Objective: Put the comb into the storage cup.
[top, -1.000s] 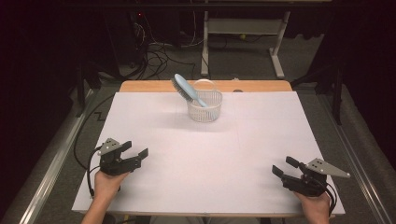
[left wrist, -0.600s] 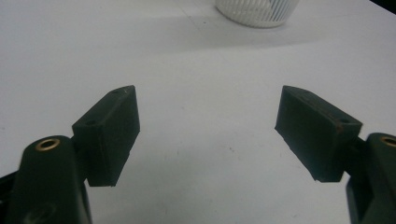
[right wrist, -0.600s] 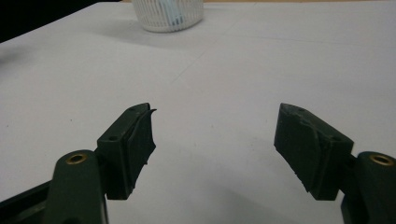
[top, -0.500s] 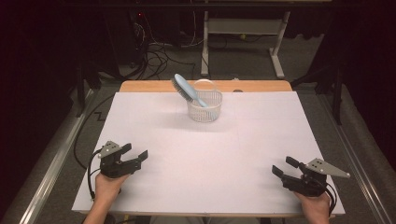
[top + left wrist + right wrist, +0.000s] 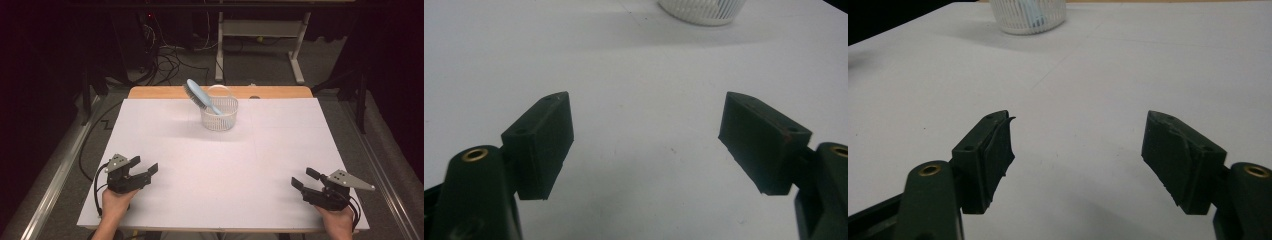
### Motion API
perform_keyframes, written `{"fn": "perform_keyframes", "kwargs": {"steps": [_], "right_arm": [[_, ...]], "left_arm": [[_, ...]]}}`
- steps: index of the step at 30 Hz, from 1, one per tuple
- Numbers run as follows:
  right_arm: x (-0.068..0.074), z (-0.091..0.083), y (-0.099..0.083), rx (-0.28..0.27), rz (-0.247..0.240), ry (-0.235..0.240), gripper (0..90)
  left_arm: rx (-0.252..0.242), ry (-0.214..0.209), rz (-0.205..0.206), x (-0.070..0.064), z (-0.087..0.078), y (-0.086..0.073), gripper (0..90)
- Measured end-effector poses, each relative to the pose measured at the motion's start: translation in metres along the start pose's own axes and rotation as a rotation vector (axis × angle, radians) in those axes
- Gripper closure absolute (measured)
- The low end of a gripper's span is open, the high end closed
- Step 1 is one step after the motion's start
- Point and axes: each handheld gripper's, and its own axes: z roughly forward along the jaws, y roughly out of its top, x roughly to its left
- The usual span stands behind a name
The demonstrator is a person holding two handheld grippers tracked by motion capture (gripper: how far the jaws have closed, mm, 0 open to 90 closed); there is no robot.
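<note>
Black left gripper (image 5: pixel 141 170) with brass-ringed screw holes.

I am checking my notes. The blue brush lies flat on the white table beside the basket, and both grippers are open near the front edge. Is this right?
Not quite. The blue brush stands tilted inside the basket, its head leaning out over the rim, as the high view shows. The rest holds: the left gripper and right gripper are open near the front edge.

A pale blue brush (image 5: pixel 201 96) leans tilted inside the white mesh basket (image 5: pixel 220 118).
</note>
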Motion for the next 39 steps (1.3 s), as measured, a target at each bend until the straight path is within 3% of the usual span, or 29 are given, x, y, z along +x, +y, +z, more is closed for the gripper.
{"fn": "perform_keyframes", "kwargs": {"steps": [39], "right_arm": [[0.0003,0.0002,0.0000,0.003,-0.003,0.003,28.7]], "left_arm": [[0.008,0.006,-0.010,0.0001,-0.0009,-0.0097,21.2]]}}
